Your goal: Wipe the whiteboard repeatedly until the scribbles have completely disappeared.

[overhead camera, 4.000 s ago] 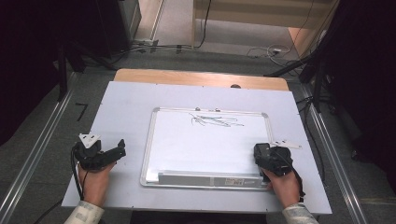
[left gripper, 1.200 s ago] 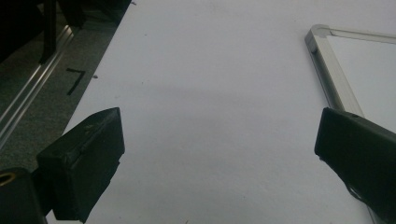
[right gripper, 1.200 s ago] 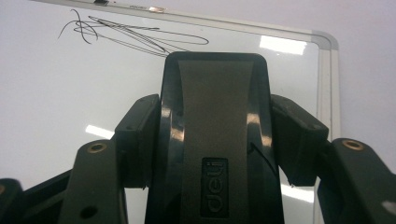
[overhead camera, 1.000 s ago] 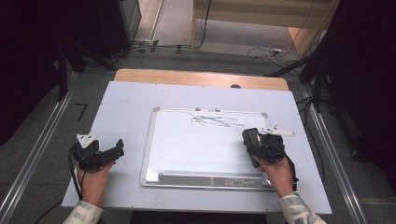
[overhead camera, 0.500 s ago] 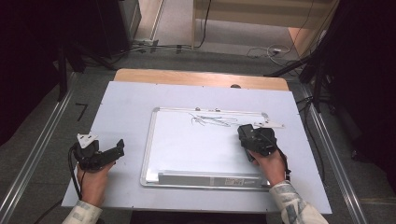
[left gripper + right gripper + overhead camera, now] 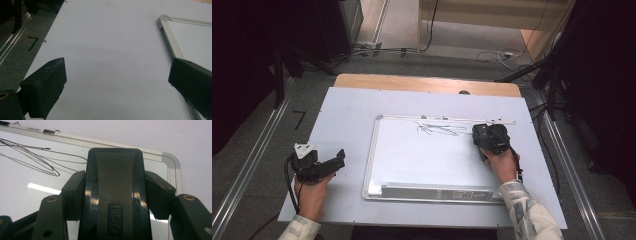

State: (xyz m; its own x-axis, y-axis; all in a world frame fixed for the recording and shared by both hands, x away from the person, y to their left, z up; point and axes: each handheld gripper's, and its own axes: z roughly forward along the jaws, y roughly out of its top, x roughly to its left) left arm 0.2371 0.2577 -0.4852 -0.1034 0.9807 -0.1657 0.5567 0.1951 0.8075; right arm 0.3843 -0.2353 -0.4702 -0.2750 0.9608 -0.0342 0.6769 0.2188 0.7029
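Eraser (image 6: 115, 195) first: a black block with a maker's stamp on its top, clamped between the jaws of my right gripper (image 6: 488, 136), whose pads press its two long sides. It sits over the far right corner of the whiteboard (image 6: 412, 165), just to the right of the scribble (image 6: 439, 129) of thin dark lines near the board's far edge. Whether the eraser's underside touches the board I cannot tell. In the right gripper view the board's silver frame runs behind the eraser, with its grey corner piece (image 6: 171, 161) to the right and two small metal clips (image 6: 50, 131) on the far rail.

The whiteboard lies flat in the middle of the pale worktop (image 6: 342, 115), its near edge close to the worktop's near edge, and a long tray strip (image 6: 437, 191) runs along that near side.

My left gripper (image 6: 319, 165) rests near the worktop's near left corner, well apart from the board's left edge, jaws spread wide with nothing between them but bare worktop.
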